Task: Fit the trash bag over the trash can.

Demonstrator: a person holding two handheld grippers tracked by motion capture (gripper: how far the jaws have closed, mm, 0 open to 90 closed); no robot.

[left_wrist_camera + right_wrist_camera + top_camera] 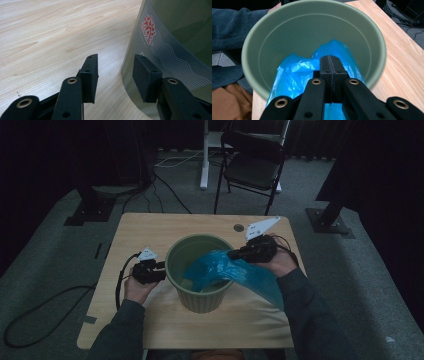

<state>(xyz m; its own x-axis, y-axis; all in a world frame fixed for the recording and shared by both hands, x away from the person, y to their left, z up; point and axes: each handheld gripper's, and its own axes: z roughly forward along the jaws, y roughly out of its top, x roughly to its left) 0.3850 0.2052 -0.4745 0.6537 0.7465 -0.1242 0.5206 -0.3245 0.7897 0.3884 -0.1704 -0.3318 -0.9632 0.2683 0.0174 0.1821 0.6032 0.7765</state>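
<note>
Green plastic bin [201, 270] is seen standing upright on the wooden counter [150, 227], a little toward six o'clock of its middle. Blue plastic bag [235, 272] is draped over the bin's rim at about three o'clock, one part hanging inside and the rest trailing outside toward five o'clock. The right tool [235, 254] is held at the rim at two o'clock; its jaws are pressed together and clamped on the bag [294, 72], as is seen in the right gripper view, where the bin [257, 40] is looked into from above. The left tool [160, 270] is held at the bin's nine o'clock side with its jaws apart and nothing gripped. In the left gripper view one jaw is seen just beside or against the bin wall [175, 50], the other over bare counter [50, 37].
</note>
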